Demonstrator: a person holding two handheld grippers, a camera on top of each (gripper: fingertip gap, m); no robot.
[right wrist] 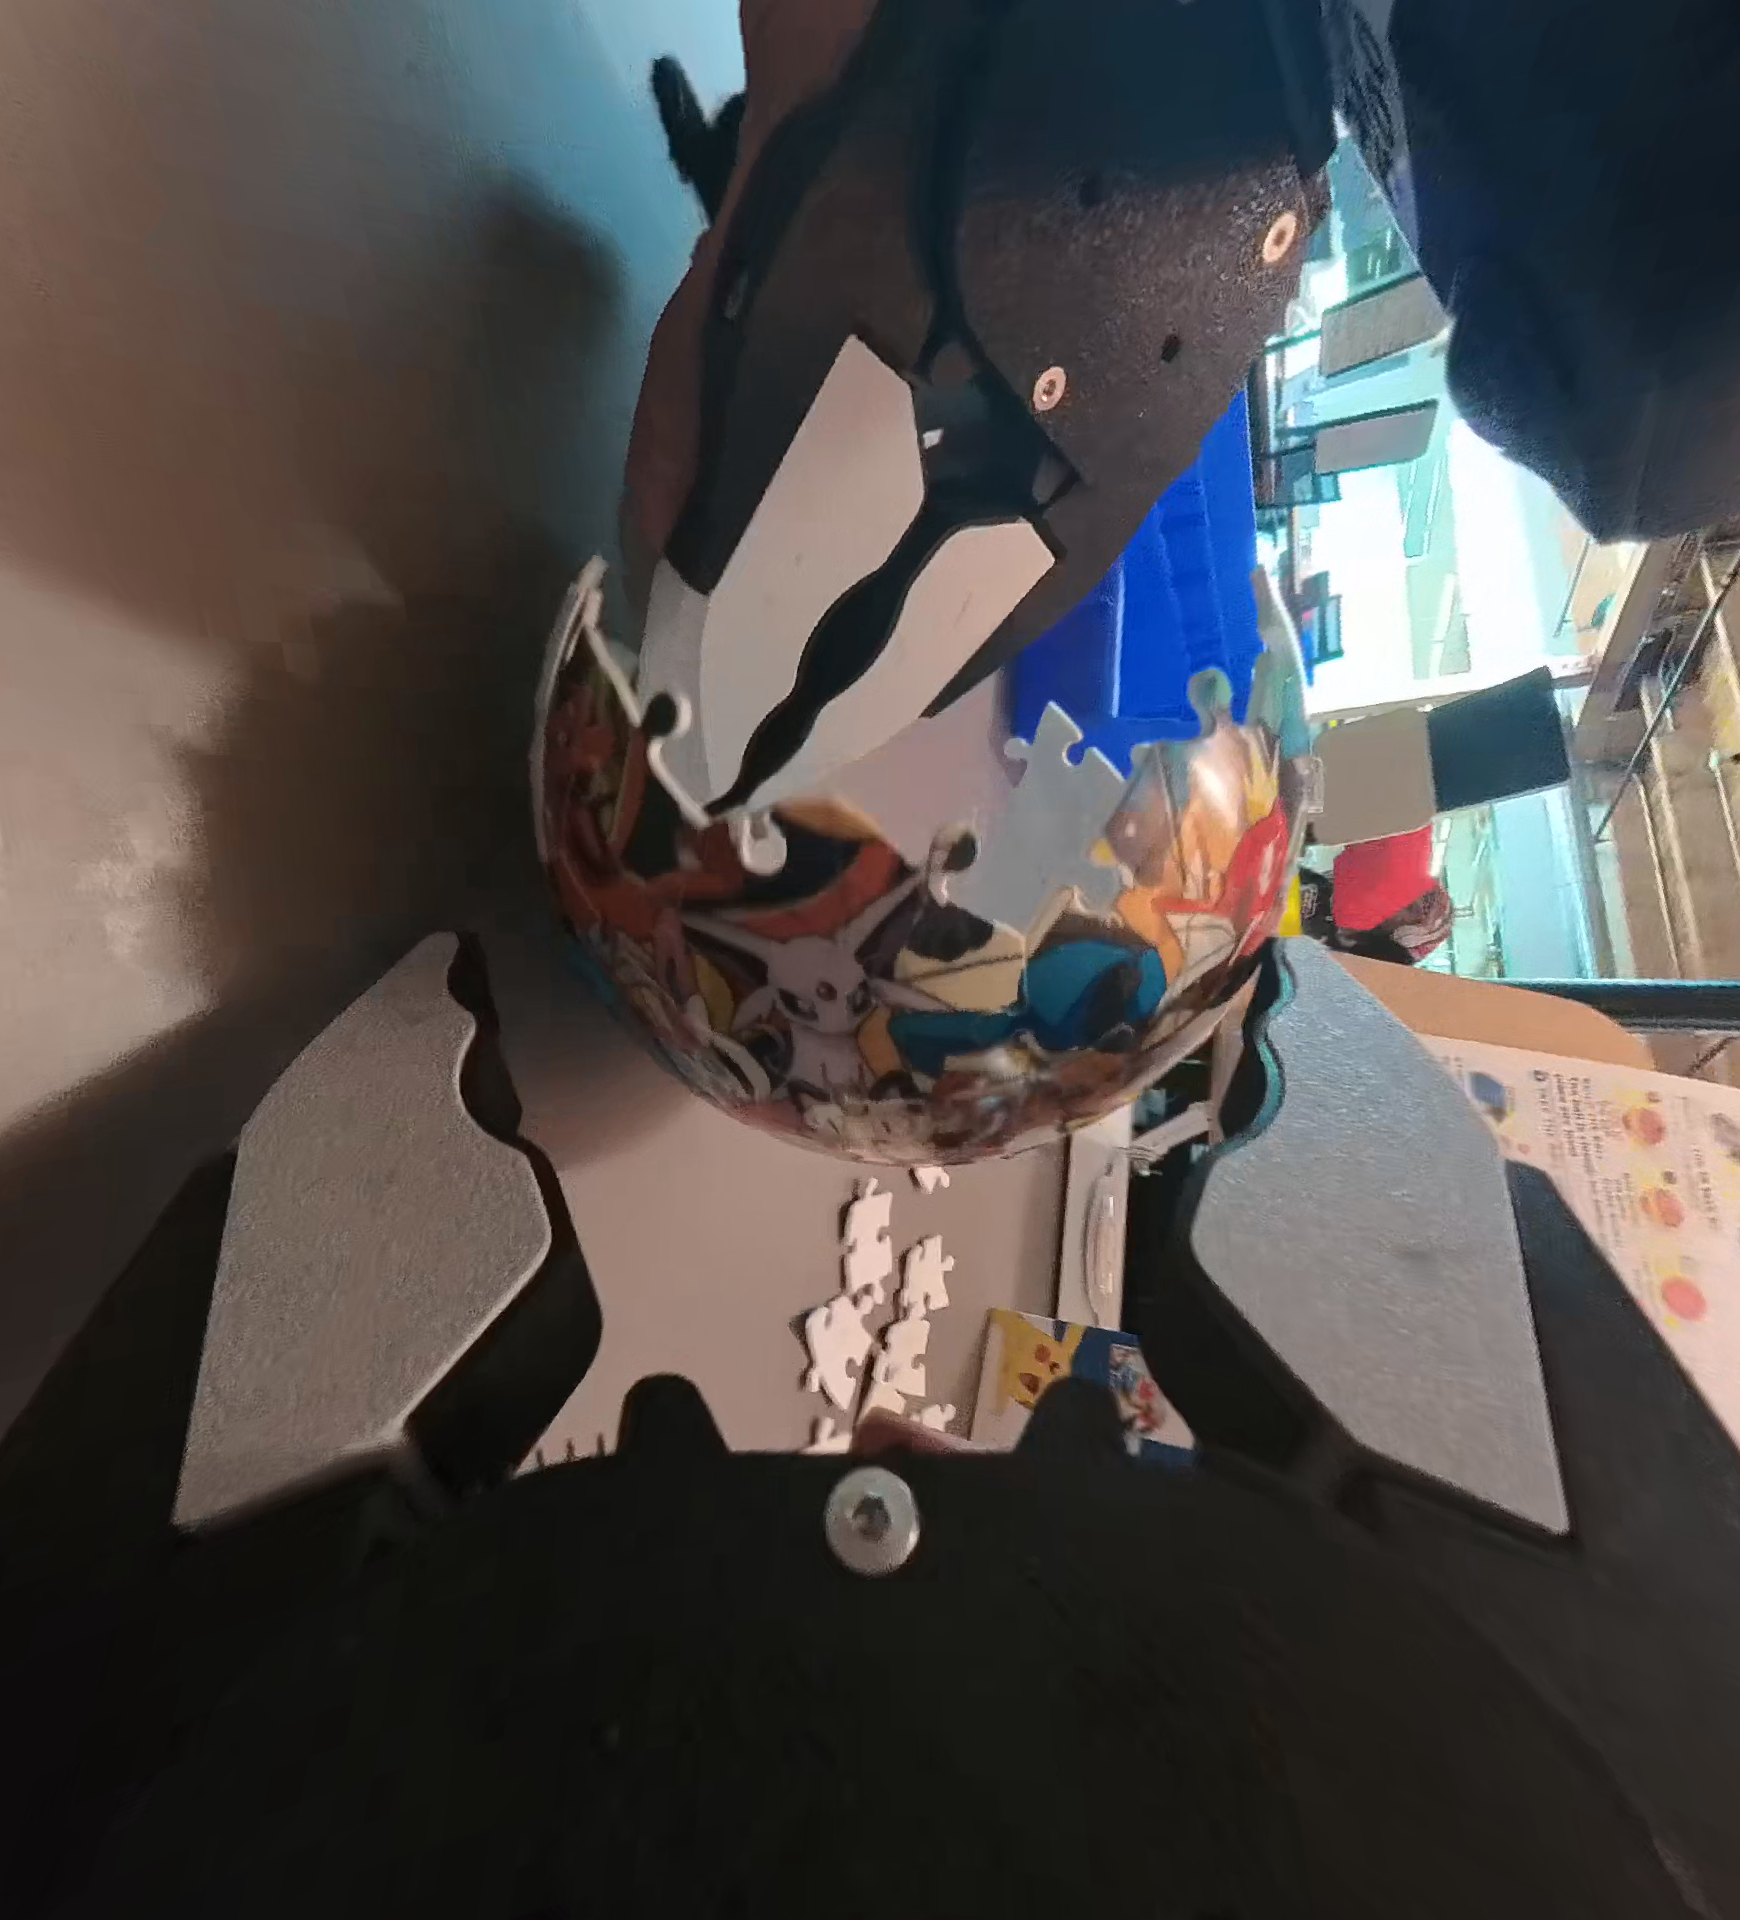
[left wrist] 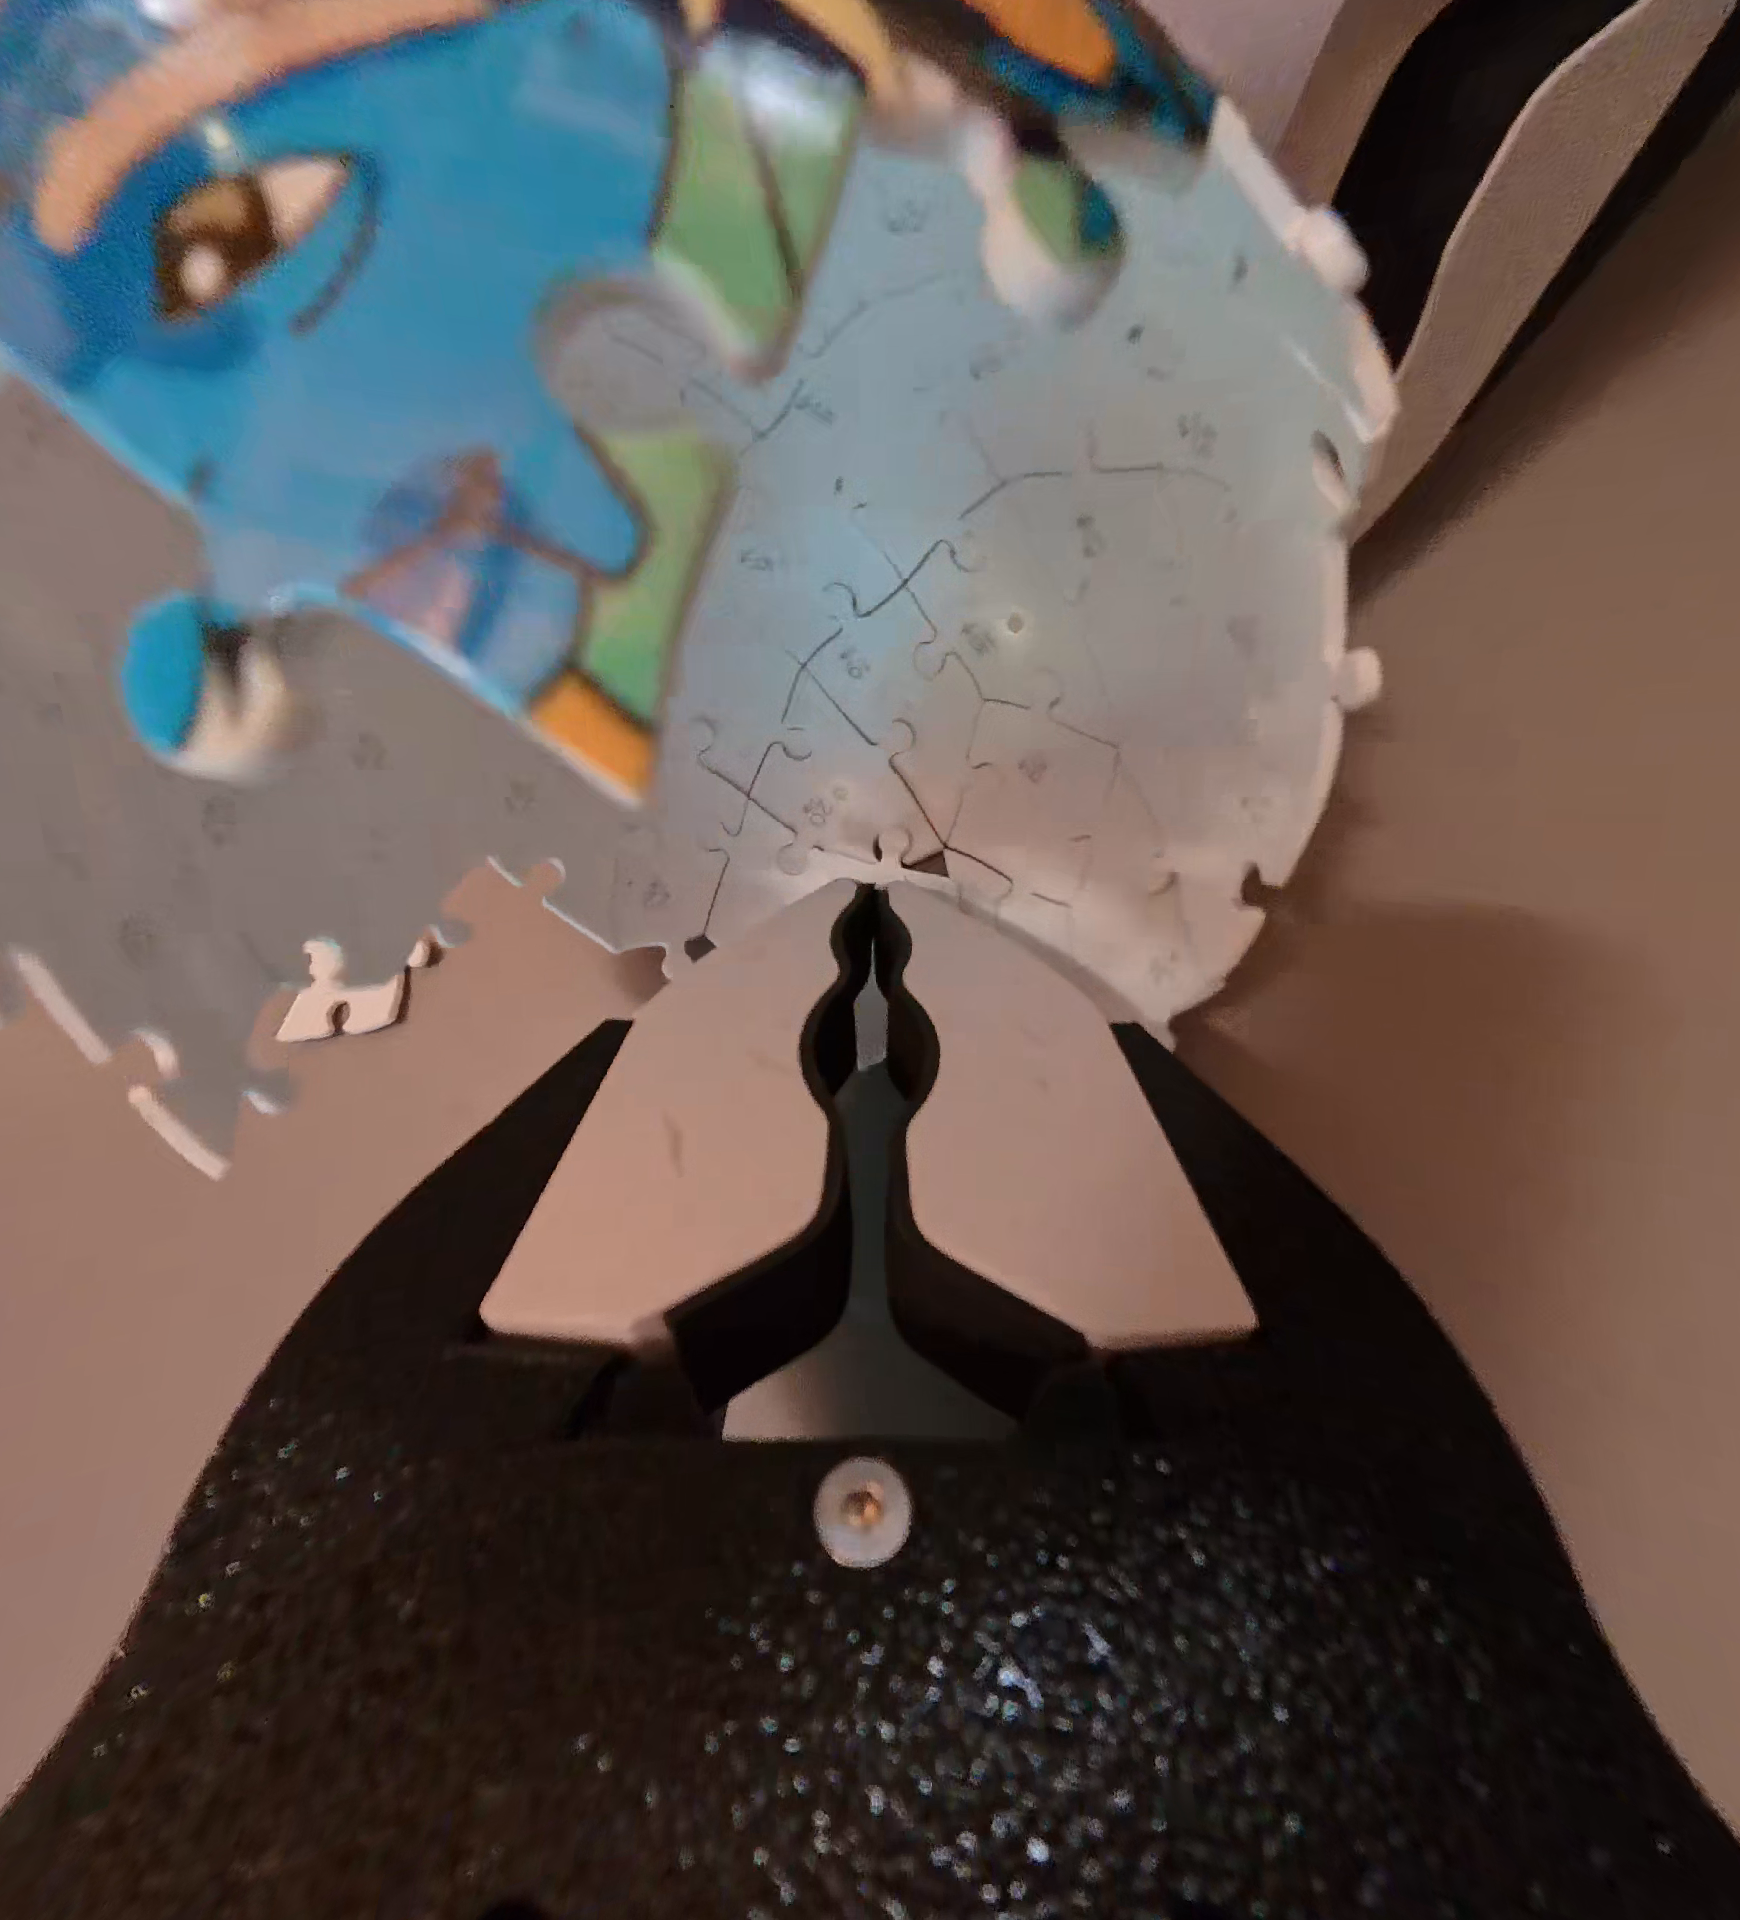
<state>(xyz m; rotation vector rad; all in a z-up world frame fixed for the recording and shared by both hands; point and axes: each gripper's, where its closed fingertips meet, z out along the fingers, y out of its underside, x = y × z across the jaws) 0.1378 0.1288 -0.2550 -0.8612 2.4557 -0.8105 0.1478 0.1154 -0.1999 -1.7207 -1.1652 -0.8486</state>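
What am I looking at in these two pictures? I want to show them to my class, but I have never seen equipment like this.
A person holds two hand-held grasping devices, each with two fingers and its own camera looking forward along them.

The left wrist view shows the left tool, its fingers closed on the edge of a half-built puzzle ball. We see the ball's pale inner side.

The right wrist view shows the right tool, wide open, with the ball's printed outside between its fingers. Whether they touch it is unclear. The left tool comes in from above, pinching the ball's rim.

Below lie loose white puzzle pieces on the pale table, and a printed sheet at the right.
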